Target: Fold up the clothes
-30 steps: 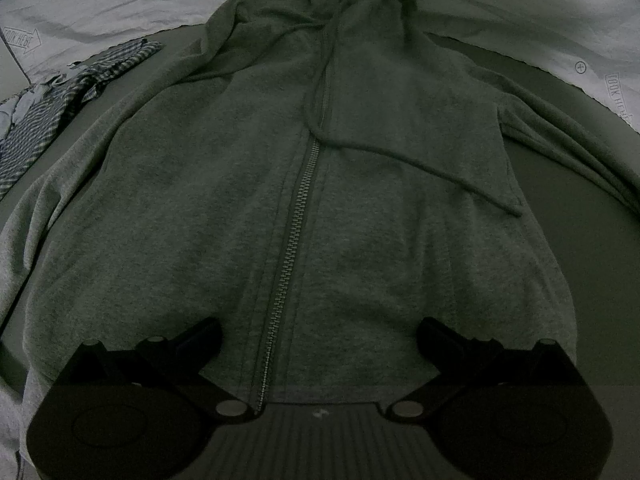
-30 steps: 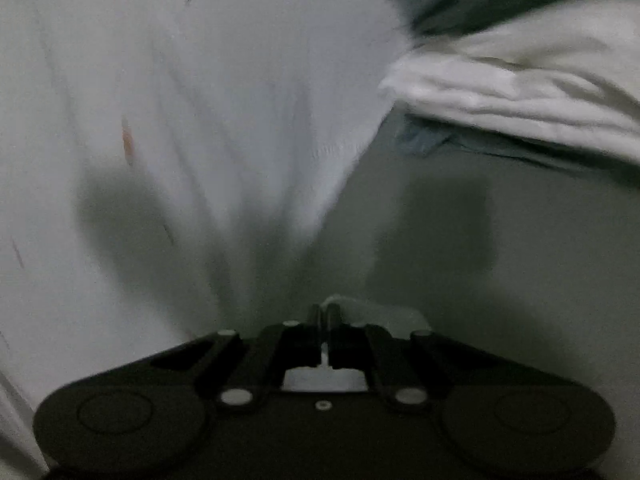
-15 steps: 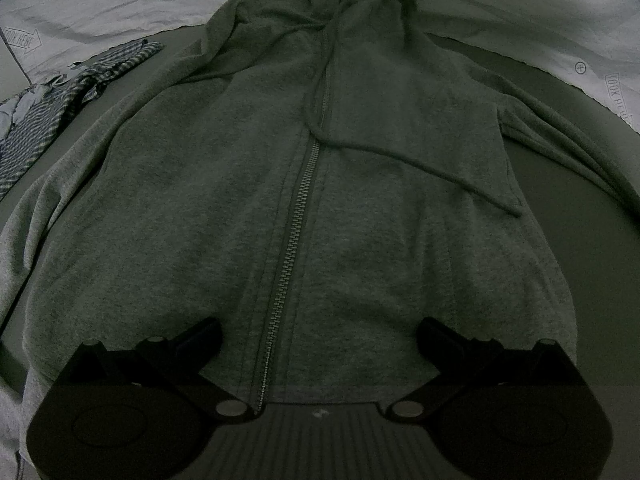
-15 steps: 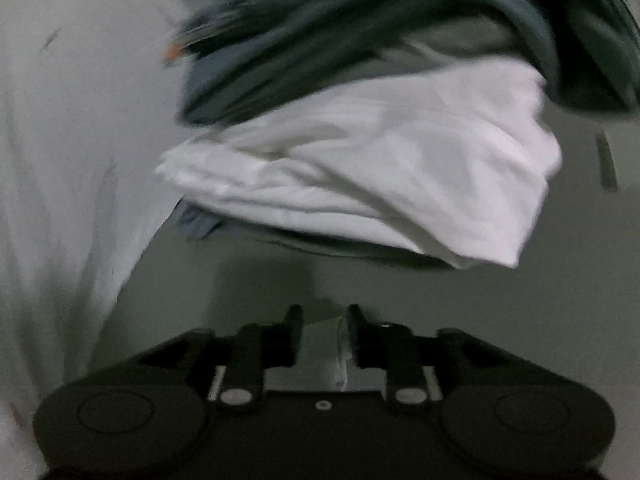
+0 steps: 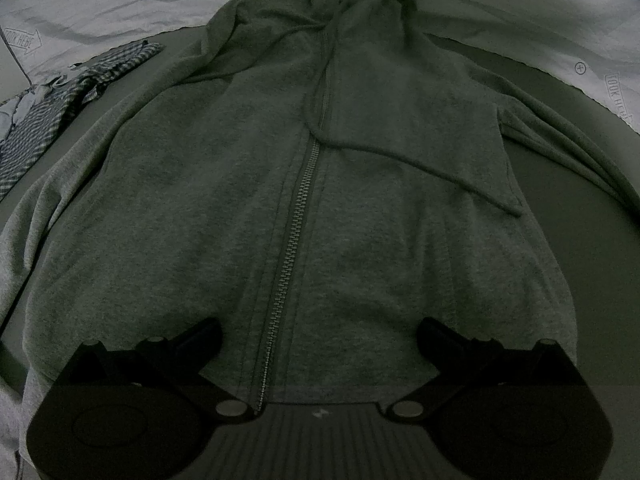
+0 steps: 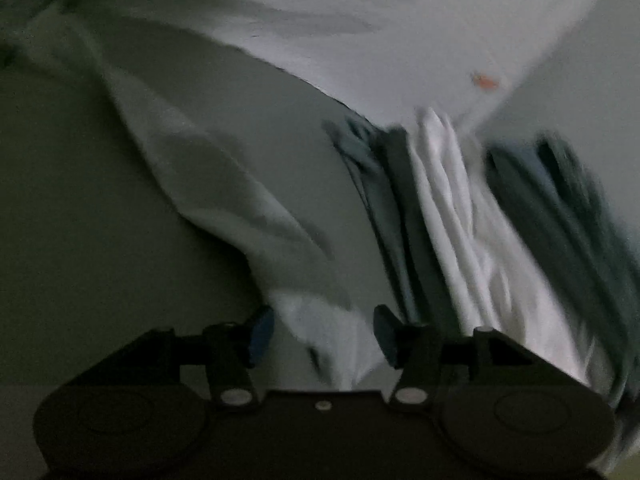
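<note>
Flat across the dark table (image 5: 560,184), a grey zip-up hoodie (image 5: 224,216) lies front up, zipper (image 5: 288,264) closed, drawstring (image 5: 420,164) trailing toward its right sleeve. A striped garment (image 5: 52,120) lies at the table's far-left edge. Over the hem, the left gripper (image 5: 318,334) hovers with fingers spread wide, holding nothing. Elsewhere, the right gripper (image 6: 324,334) stands open around a pale cloth (image 6: 240,208), beside a blurred stack of folded clothes (image 6: 480,220).

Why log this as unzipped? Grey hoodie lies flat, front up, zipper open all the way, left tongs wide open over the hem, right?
Not quite: the zipper is closed up the front of the grey hoodie, per the left wrist view. The rest holds: flat, front up, left tongs wide open over the hem.
</note>
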`<act>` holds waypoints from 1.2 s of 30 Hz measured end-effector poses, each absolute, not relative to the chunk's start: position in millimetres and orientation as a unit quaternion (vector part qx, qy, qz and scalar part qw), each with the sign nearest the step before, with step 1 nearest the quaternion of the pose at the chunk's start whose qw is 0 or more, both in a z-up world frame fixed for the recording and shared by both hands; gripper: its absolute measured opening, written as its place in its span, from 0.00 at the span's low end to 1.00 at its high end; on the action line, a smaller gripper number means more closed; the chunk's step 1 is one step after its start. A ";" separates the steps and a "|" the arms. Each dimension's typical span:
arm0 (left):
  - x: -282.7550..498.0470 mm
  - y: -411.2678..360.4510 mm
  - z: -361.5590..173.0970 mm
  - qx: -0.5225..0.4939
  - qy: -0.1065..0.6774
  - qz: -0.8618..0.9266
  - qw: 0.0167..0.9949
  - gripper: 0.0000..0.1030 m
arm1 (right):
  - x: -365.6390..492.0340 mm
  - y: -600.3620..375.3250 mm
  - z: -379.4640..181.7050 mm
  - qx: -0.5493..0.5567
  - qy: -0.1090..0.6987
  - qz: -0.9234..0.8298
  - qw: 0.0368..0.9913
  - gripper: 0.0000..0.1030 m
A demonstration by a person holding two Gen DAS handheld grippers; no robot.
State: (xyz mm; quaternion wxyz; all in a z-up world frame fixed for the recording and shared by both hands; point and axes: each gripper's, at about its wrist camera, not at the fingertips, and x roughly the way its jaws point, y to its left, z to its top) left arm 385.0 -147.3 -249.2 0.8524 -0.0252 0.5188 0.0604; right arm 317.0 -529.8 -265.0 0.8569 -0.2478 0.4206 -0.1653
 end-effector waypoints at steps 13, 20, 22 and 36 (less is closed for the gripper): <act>385.8 -147.1 -248.5 -0.025 0.519 0.061 0.852 1.00 | 368.4 -637.6 -200.1 0.064 0.357 -0.291 0.885 0.22; 385.4 -147.4 -248.5 -0.025 0.518 0.062 0.853 1.00 | 316.9 -625.0 -211.1 0.120 0.348 -0.328 0.870 0.50; 385.7 -147.4 -248.4 -0.025 0.519 0.062 0.852 1.00 | 302.3 -625.5 -221.2 0.163 0.348 -0.347 0.855 0.54; 385.3 -147.5 -248.6 -0.025 0.516 0.061 0.854 1.00 | 291.9 -644.1 -227.8 0.288 0.305 -0.318 0.850 0.09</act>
